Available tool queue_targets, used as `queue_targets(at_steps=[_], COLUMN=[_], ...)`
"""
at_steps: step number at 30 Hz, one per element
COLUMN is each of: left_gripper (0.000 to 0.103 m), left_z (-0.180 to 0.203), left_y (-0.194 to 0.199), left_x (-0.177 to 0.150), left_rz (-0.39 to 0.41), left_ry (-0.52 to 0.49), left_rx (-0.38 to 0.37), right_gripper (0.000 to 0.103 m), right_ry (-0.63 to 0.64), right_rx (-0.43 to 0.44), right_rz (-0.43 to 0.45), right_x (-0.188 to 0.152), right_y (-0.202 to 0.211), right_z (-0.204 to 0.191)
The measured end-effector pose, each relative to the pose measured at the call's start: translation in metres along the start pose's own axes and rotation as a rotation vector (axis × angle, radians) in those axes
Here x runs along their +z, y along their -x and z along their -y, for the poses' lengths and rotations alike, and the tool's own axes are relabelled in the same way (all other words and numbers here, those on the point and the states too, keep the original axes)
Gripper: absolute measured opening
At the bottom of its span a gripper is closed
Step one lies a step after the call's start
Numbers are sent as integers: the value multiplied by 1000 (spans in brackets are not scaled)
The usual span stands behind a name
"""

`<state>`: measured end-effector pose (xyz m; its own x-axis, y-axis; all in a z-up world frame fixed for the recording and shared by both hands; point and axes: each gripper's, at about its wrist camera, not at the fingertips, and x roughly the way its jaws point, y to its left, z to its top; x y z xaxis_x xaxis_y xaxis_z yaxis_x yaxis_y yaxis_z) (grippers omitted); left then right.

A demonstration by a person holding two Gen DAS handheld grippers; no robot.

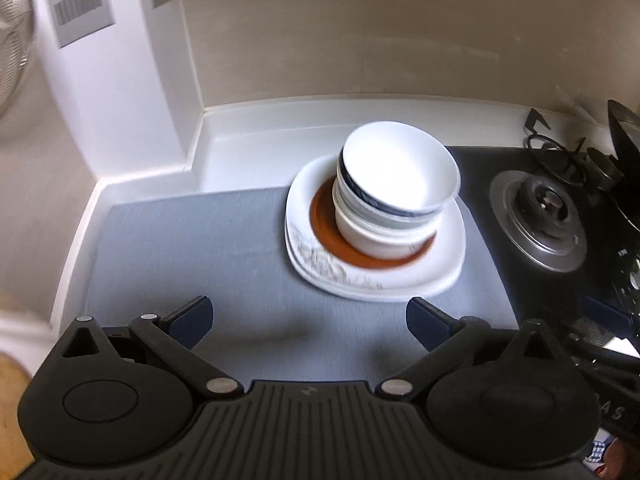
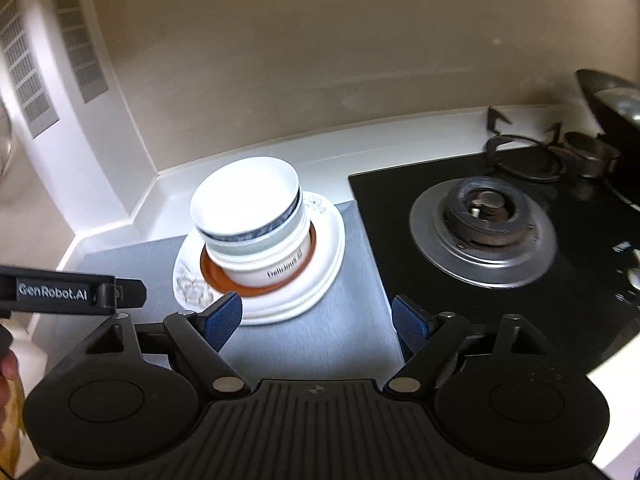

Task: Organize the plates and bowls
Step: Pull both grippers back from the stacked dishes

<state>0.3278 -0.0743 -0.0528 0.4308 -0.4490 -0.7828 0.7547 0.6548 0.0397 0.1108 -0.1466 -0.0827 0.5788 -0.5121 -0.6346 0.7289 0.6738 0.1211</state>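
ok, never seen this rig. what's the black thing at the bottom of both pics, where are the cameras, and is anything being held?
No robot arm here: a person holds a two-finger gripper in each hand, and a fisheye camera on each looks forward along its fingers. The black shape at the bottom is the gripper itself. One picture is from the left gripper, the other from the right gripper.

Both look down at a kitchen counter. On a grey mat sits a white plate, an orange-brown plate on it, and stacked bowls on top. A gas burner lies beside the mat.

Nothing is held: both pairs of fingers stand open and empty, short of the stack.
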Motion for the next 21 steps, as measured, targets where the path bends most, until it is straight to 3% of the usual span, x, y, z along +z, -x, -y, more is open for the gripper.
queue_targets(at_steps=[8, 15, 21], left_gripper=[103, 103, 103], left_z=[7, 10, -1], left_y=[37, 60, 70], left_x=[-54, -69, -71], left_rz=[41, 89, 105], left_ry=[-93, -160, -94], left_rx=[14, 120, 47], right_gripper=[86, 87, 87], right_ry=[89, 134, 162], right_rx=[-35, -28, -25], right_rz=[73, 126, 149], right_x=[-31, -43, -47], right_y=[54, 79, 96], right_z=[-13, -34, -40])
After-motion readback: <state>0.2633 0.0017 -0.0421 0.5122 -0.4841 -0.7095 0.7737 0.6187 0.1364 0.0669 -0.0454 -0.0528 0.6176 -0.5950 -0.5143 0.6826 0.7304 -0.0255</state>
